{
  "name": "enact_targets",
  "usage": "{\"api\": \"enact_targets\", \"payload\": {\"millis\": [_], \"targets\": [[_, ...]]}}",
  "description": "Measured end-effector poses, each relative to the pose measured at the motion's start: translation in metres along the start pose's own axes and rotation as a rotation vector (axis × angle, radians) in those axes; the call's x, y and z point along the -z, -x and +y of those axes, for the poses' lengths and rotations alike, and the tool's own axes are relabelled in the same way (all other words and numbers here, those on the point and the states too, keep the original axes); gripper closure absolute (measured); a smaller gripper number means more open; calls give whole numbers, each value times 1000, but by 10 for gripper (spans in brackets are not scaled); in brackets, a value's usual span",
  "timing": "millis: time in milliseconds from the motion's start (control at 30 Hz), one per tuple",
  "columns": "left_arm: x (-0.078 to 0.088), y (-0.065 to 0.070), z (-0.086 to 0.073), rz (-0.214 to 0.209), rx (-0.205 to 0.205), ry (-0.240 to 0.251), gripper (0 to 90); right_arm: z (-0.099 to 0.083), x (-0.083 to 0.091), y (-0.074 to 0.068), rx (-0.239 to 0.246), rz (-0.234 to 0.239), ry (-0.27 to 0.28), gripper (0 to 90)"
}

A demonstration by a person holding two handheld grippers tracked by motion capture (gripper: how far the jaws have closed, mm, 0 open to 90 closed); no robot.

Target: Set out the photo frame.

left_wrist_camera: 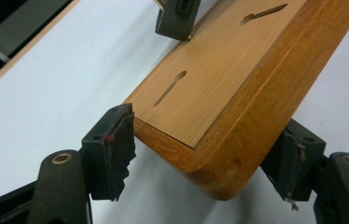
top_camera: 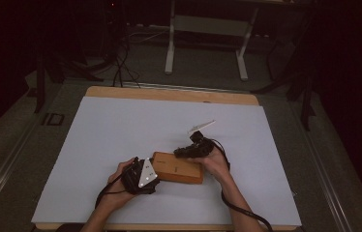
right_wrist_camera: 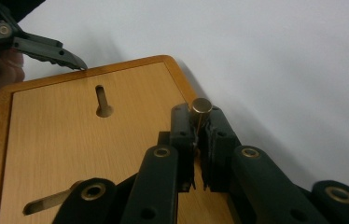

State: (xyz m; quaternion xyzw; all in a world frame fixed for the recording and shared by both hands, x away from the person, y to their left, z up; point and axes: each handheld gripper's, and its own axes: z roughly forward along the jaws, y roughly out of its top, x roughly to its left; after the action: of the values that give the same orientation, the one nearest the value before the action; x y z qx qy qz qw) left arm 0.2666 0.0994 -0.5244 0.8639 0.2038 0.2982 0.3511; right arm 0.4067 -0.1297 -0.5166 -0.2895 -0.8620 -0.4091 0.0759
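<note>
My left hand-held gripper (left_wrist_camera: 200,154) stands spread around the wooden board's (left_wrist_camera: 224,88) corner on the tabletop (top_camera: 121,130); my right hand-held gripper (right_wrist_camera: 196,126) pinches a brass pin (right_wrist_camera: 200,109) over it. The keyhole slots (right_wrist_camera: 101,100) look unfilled.

high: above, looks fwd/down, far | both tool cams: close, share wooden board (left_wrist_camera: 219,88)

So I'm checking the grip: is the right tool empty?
No, the right tool is shut on a small brass peg, over the wooden board.
</note>
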Motion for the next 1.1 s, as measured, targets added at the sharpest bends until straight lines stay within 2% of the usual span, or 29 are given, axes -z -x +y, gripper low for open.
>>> {"api": "enact_targets", "payload": {"millis": [100, 133, 167, 267, 400, 600, 767, 933, 1100], "targets": [[2, 1, 3, 4, 2, 21, 346, 0, -1, -2, 18, -19, -3, 824], [5, 4, 5, -4, -15, 53, 346, 0, -1, -3, 24, -23, -8, 816], [4, 6, 7, -8, -27, 55, 400, 0, -2, -3, 27, -21, -14, 805], [3, 9, 8, -2, -43, 51, 419, 2, -2, -6, 53, -28, -30, 797], [4, 8, 9, 1, -41, 59, 434, 3, -1, -7, 55, -30, -36, 753], [5, 7, 10, 11, -38, 67, 449, 5, 1, -13, 93, -63, -39, 647], [5, 5, 11, 11, -33, 66, 454, 5, 2, -15, 109, -89, -36, 617], [5, 3, 12, 8, -17, 81, 462, 3, 6, -15, 106, -113, -29, 597], [5, 2, 12, 4, -20, 77, 470, 0, 12, -15, 103, -129, -17, 590]]}}
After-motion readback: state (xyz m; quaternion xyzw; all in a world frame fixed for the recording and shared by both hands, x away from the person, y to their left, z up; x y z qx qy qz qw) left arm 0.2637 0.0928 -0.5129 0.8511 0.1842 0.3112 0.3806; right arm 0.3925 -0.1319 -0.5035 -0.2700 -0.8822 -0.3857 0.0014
